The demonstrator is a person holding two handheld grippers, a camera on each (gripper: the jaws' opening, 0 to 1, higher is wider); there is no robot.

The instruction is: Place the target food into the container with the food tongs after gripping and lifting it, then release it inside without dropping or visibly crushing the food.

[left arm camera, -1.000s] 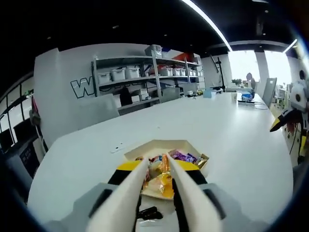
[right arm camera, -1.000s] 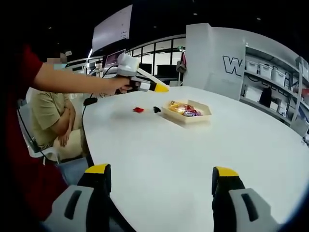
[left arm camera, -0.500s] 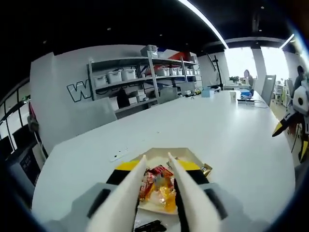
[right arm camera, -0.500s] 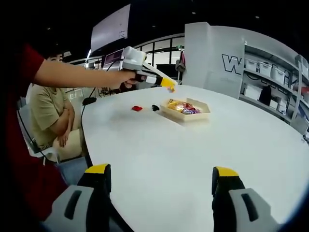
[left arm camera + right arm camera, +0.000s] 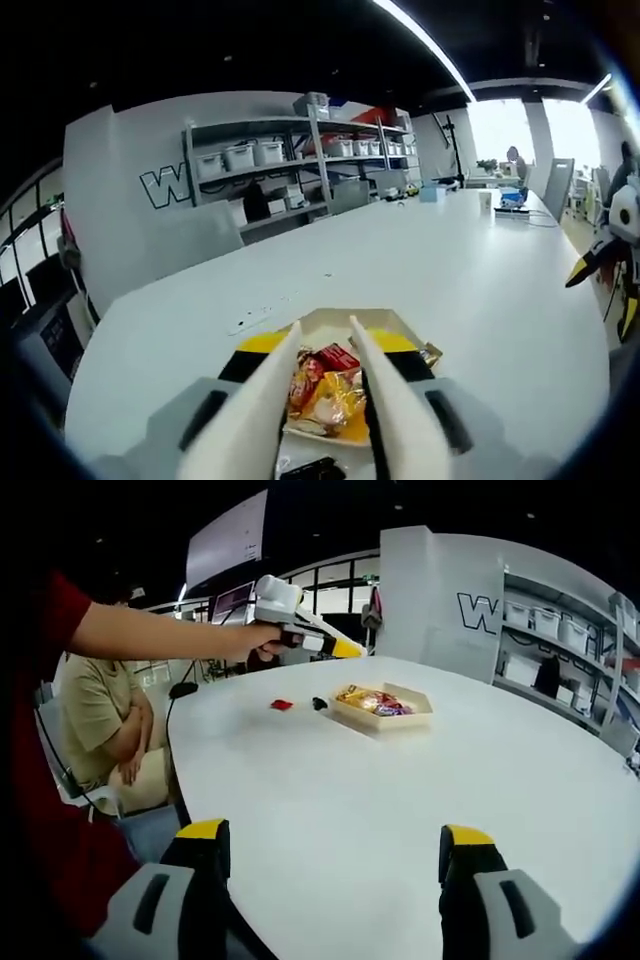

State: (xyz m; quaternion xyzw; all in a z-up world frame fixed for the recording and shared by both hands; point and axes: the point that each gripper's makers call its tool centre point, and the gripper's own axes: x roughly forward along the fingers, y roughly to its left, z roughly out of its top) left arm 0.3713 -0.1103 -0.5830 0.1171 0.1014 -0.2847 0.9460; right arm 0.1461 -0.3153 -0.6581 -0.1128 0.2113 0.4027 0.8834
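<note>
left tongs [image 5: 325, 335] dipped lower over container [image 5: 392, 322], narrow; right tongs [image 5: 338, 845] wide.

Bare table [image 5: 420, 790] ahead; container [image 5: 385, 708] wrappers crowd left tool [image 5: 325, 345]

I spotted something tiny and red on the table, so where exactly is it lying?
In the right gripper view, the small red item lies on the white table, left of a small black object and the snack tray.
</note>
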